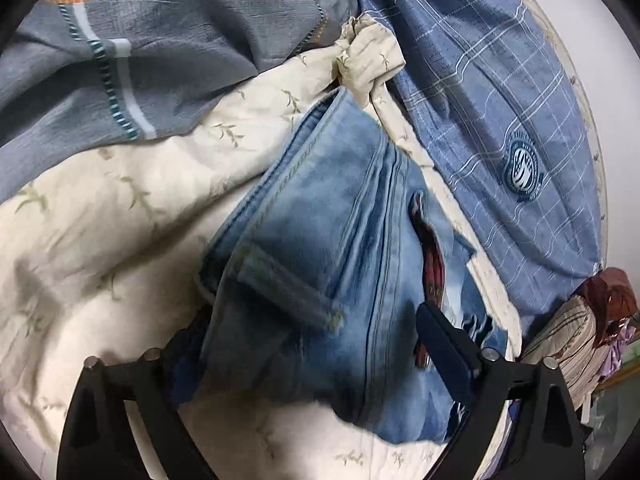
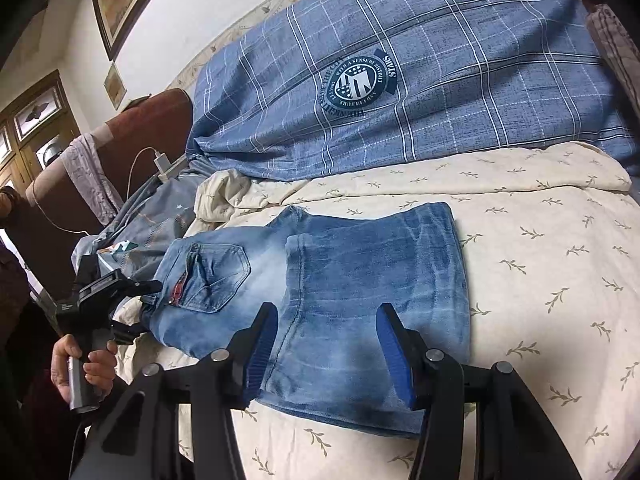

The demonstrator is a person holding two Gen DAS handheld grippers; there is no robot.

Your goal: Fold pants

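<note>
Light blue jeans (image 2: 360, 280) lie folded on the cream leaf-print bedspread (image 2: 540, 260), with the back pocket and waist toward the left. My right gripper (image 2: 326, 312) hovers over the folded leg part. It is open, with flat denim below its blue pads and nothing pinched. A hand holds my left gripper (image 2: 120, 288) at the waist end. In the left wrist view the jeans (image 1: 320, 240) fill the space at my left gripper (image 1: 304, 324). Its jaws stand wide apart. The waist drapes over and hides the left finger, and the right finger (image 1: 440, 344) shows in front of the denim.
A blue plaid duvet (image 2: 400, 80) with a round badge lies along the far side of the bed. A grey quilt (image 1: 140, 40) is bunched beside the waist end. A brown chair (image 2: 152, 128), a white charger and cable (image 2: 164, 164) and a clothes pile (image 1: 592, 320) stand nearby.
</note>
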